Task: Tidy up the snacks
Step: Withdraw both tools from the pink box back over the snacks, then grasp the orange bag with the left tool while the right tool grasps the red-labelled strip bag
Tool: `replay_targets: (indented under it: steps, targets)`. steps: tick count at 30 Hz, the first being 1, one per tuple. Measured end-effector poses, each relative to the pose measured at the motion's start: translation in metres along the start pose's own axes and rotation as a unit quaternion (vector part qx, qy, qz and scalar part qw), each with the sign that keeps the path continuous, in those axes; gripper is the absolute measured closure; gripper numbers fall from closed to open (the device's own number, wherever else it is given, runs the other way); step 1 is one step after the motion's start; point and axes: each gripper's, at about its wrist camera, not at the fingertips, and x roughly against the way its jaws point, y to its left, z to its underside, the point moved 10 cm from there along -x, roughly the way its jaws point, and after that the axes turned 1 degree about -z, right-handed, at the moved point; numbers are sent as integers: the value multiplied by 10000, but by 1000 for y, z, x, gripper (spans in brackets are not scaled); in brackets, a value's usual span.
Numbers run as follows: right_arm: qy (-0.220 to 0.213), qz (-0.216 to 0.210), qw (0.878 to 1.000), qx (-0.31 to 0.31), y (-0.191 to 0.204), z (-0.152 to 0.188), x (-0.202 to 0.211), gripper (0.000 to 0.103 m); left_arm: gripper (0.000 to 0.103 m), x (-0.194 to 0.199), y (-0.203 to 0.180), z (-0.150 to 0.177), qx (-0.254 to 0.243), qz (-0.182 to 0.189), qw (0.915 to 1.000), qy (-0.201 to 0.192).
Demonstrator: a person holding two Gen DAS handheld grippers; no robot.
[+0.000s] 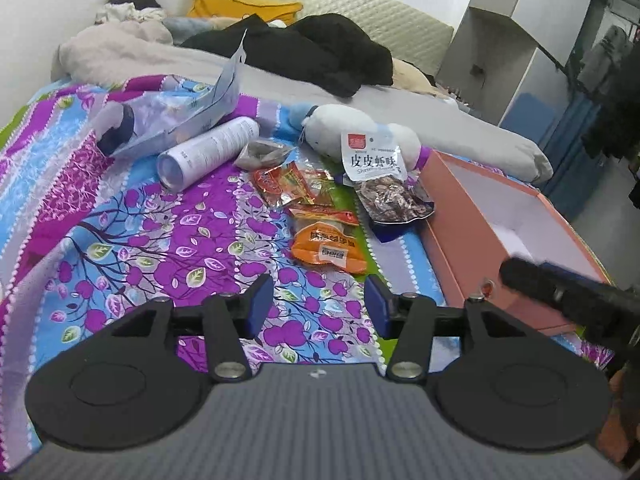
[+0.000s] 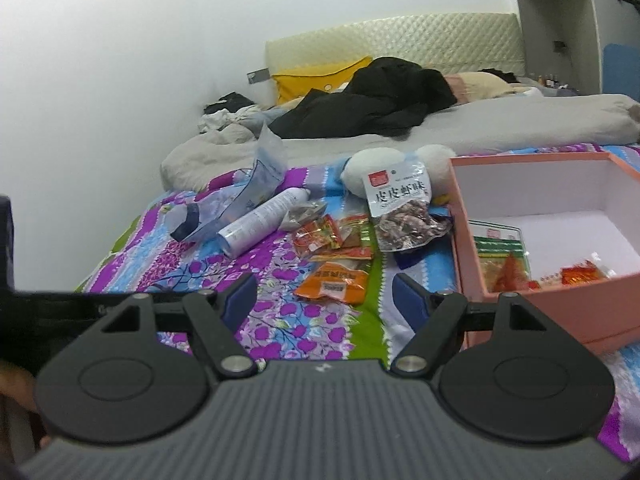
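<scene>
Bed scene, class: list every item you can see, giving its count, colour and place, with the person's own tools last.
pink box: one, open, right on bedspread
packets in box: at least two, green-white and red
orange packet: one, nearest the claws
red packets: several, behind the orange one
clear nut bag: one, white label, beside box
white tube: one, lying left
plush toy: one, white, behind nut bag
black clothes: pile, far bed
yellow pillow: one, by headboard
left claw: open, empty
right claw: open, empty

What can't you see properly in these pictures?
- Pink box, left wrist view: its contents are hidden by its near wall.
- Snacks in the box, right wrist view: labels too small to read.
- Blue packet beneath the shrimp snack bag: mostly covered.
- Plush toy: face turned away.
</scene>
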Motion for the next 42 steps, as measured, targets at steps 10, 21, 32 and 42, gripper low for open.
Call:
replay_targets:
  steps: [10,21,32,42]
  targets:
    - [315,-386,9986,-188,3,-1,-64,27,37,-66,20,-3,138,47,9998,152]
    - [981,-502,9862,-1233,-30,21,-168,52,38,-142,38,-4,526,578,9954,561]
    - [1240,-271,9664,-2237,-66,33,-242,57,44,-194,25,0,762,1146,9858,961]
    - [1039,-287,9462,-3052,-83,31,-262,71,52,-209,32,-9,1778,1568,9667,965]
